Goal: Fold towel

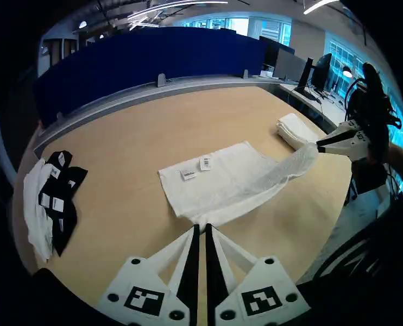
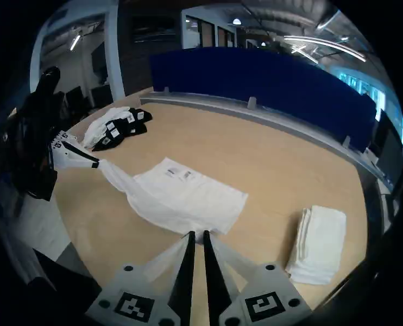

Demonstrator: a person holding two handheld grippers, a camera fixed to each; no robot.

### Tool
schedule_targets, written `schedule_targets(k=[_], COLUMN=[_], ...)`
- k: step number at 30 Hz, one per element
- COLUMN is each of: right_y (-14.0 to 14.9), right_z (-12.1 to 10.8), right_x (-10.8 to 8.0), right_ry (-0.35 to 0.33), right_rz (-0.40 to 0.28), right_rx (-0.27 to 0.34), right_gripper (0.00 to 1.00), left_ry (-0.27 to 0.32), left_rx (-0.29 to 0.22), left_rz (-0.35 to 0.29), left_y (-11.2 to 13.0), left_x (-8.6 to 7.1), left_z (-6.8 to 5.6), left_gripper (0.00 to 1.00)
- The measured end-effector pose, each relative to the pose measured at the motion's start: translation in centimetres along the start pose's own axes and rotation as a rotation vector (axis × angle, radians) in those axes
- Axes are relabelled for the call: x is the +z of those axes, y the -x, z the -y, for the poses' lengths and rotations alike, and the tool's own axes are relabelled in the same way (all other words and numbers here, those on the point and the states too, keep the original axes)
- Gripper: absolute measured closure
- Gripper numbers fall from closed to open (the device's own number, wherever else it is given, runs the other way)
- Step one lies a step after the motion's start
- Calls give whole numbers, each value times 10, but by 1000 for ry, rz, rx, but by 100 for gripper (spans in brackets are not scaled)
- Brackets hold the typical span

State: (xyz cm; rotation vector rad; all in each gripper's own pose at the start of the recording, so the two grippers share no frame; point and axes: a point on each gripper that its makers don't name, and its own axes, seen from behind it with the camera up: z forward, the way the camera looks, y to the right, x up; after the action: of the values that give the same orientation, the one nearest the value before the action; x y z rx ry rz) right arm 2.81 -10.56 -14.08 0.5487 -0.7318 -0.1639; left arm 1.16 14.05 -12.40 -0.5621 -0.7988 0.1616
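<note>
Where the wide wooden bench (image 1: 147,125) curves along a blue partition (image 1: 147,54), the white towel (image 1: 228,179) lies near the middle with its tags facing up and one edge lifted and drawn taut. Well apart from it, toward opposite ends, sit a stack of folded towels (image 2: 321,244) and a heap of black and white cloths (image 1: 55,195). Monitors (image 1: 321,70) stand past the far end. The left gripper (image 1: 201,227) and right gripper (image 2: 197,234) each have their jaws pinching one corner of that lifted edge.

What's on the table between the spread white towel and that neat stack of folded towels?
Nothing: in the right gripper view, bare tabletop separates the towel from the folded stack.
</note>
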Motion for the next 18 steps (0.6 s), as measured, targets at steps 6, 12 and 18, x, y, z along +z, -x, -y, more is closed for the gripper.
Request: schedule_targets(k=[6, 12, 18], right_y=[-3, -9, -14], right_z=[-9, -19, -32], right_x=[10, 26, 46], right_ry=[7, 10, 16], right_rz=[8, 15, 25], right_rx=[-8, -10, -10], right_gripper=[89, 89, 89], left_ry=[-4, -10, -18], left_rx=[-13, -36, -49], left_rz=[-4, -7, -14], left_y=[-5, -13, -23], left_x=[8, 22, 41], left_z=[4, 14, 27], left_gripper=[93, 93, 93])
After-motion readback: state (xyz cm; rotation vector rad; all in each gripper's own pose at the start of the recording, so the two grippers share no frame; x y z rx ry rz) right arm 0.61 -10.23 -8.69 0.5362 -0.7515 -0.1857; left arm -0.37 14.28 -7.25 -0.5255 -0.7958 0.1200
